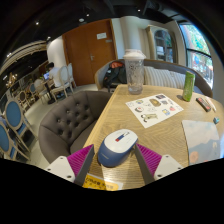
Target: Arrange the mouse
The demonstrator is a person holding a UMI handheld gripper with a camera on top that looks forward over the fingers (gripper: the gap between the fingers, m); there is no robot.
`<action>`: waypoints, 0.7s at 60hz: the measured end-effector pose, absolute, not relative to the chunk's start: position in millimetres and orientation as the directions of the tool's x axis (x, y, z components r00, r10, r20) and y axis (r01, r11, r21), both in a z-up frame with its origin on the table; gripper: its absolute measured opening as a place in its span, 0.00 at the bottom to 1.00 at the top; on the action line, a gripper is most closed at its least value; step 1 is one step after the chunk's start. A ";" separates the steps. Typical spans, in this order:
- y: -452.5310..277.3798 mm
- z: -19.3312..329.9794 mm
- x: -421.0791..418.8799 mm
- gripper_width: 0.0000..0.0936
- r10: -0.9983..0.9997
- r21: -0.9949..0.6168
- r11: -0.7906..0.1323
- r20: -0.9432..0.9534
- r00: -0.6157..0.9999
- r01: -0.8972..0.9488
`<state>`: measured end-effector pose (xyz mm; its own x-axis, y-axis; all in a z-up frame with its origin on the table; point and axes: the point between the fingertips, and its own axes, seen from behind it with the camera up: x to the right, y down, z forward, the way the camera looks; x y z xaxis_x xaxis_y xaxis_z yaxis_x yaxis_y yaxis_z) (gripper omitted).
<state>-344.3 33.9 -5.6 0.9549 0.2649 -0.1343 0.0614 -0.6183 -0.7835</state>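
Observation:
A white and blue mouse (118, 146) sits between my two fingers, over the near edge of the wooden table (112, 115). My gripper (116, 158) is shut on the mouse, with the magenta pads (81, 160) pressing its left and right sides. The mouse's white top and scroll wheel face up, and its front points away from me. I cannot tell whether its underside touches the table.
A tall lidded plastic cup (134, 72) stands at the table's far end. A printed sheet (154, 108) lies mid-table, with a green bottle (188, 85) and a white sheet (203, 138) to the right. A grey tufted armchair (62, 120) is to the left.

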 end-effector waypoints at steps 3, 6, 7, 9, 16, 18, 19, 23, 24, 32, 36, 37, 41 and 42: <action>43.1 -5.6 -347.3 0.90 0.255 -0.779 -0.625 -0.136 0.957 0.056; 50.7 -6.1 -350.1 0.90 0.243 -0.778 -0.626 -0.135 0.961 0.049; 52.9 -6.5 -351.0 0.90 0.239 -0.778 -0.626 -0.133 0.962 0.048; 56.7 -6.7 -352.1 0.89 0.233 -0.779 -0.625 -0.125 0.964 0.051; 63.4 -12.8 -346.7 0.71 0.221 -0.785 -0.608 -0.025 0.975 0.118; 63.1 -13.7 -348.3 0.69 0.222 -0.788 -0.603 -0.018 0.975 0.123; 62.5 -13.6 -348.4 0.68 0.217 -0.789 -0.604 -0.023 0.976 0.116; 62.2 -13.2 -348.3 0.66 0.217 -0.793 -0.597 -0.019 0.976 0.118; 62.4 -13.0 -348.3 0.64 0.223 -0.796 -0.593 -0.014 0.975 0.124; 62.8 -10.8 -354.5 0.51 0.265 -0.805 -0.582 -0.054 0.963 0.115; 59.2 -5.5 -352.8 0.48 0.291 -0.816 -0.560 -0.029 0.956 0.146; 57.9 -1.9 -352.1 0.47 0.298 -0.822 -0.548 -0.016 0.954 0.157; 51.6 28.0 -351.2 0.46 0.332 -0.862 -0.475 0.009 0.943 0.175; 49.4 38.7 -350.3 0.46 0.341 -0.873 -0.455 0.011 0.940 0.175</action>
<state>-350.3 49.4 38.7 0.9401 0.3408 0.0113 0.1755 -0.4549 -0.8731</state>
